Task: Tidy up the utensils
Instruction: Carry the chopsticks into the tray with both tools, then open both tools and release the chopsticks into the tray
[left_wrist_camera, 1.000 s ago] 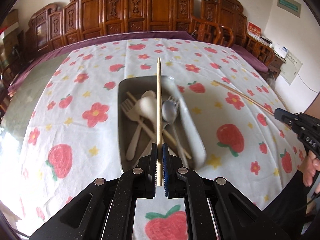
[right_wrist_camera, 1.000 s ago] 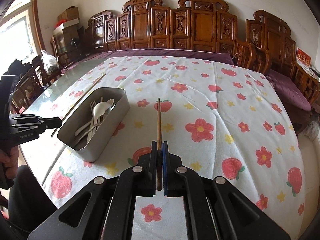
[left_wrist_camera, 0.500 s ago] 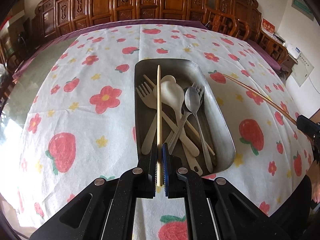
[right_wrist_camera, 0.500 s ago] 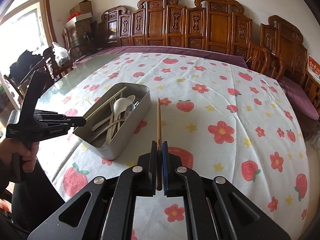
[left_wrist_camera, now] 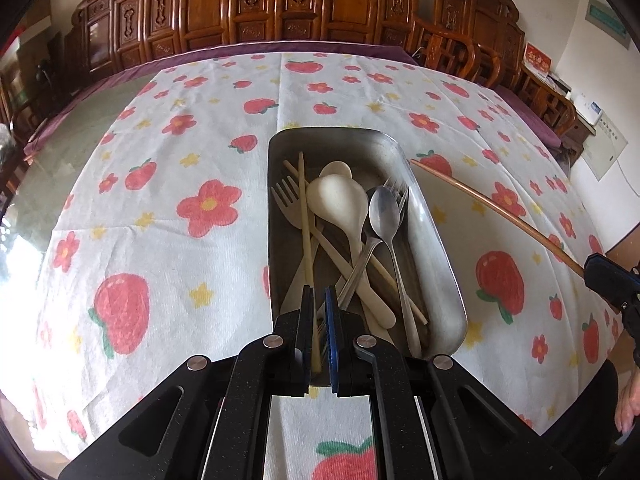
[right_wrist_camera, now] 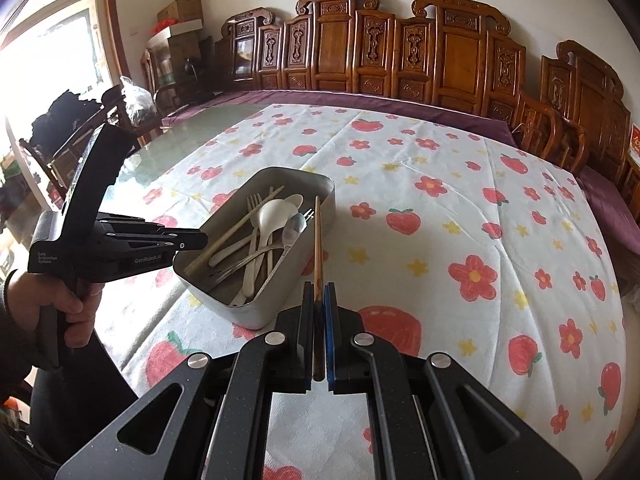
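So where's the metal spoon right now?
The metal spoon lies in the steel tray, right of the big white spoon in the left wrist view, its bowl at the far end beside a fork.

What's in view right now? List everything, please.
metal tray: one, silver, on the tablecloth
forks: two, one pale, one metal, in the tray
white spoons: two, in the tray
metal spoon: one, silver, in the tray
loose chopstick: one, pale, lying diagonally in the tray
pale chopstick: one, over the tray, in the left fingers
brown chopstick: one, beside the tray's rim, in the right fingers
tablecloth: one, white with red strawberries and flowers
carved chairs: several, brown, along the far side
left gripper: black, shut on the pale chopstick
right gripper: black, shut on the brown chopstick
left hand: one, on the left gripper's handle
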Demonstrator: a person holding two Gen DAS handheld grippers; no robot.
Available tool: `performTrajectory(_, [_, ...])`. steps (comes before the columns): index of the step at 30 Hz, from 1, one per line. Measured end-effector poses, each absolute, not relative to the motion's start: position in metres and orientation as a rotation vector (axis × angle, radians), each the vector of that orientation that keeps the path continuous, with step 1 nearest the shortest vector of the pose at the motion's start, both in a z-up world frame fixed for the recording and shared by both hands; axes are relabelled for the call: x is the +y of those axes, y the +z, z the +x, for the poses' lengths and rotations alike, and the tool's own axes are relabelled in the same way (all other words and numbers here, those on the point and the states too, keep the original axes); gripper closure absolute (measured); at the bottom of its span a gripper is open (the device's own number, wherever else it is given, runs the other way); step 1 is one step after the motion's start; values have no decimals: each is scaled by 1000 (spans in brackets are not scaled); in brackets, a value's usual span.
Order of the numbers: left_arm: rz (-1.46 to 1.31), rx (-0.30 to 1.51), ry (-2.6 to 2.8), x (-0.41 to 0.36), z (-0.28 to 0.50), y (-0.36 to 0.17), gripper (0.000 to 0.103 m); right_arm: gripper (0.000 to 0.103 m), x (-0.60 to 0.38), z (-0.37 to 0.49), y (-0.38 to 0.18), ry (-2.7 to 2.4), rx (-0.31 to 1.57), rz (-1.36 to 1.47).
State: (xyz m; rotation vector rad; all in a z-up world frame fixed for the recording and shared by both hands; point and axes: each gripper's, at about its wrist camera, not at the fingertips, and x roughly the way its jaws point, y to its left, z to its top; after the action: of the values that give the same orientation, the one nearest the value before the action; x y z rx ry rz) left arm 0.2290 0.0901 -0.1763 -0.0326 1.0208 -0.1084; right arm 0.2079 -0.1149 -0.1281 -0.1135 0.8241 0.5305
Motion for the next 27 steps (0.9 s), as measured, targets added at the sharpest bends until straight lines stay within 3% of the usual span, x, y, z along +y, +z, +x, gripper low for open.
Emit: performTrajectory(27, [-39, 924, -80, 128, 202, -128, 97, 97, -38, 252, -146, 560, 849, -160])
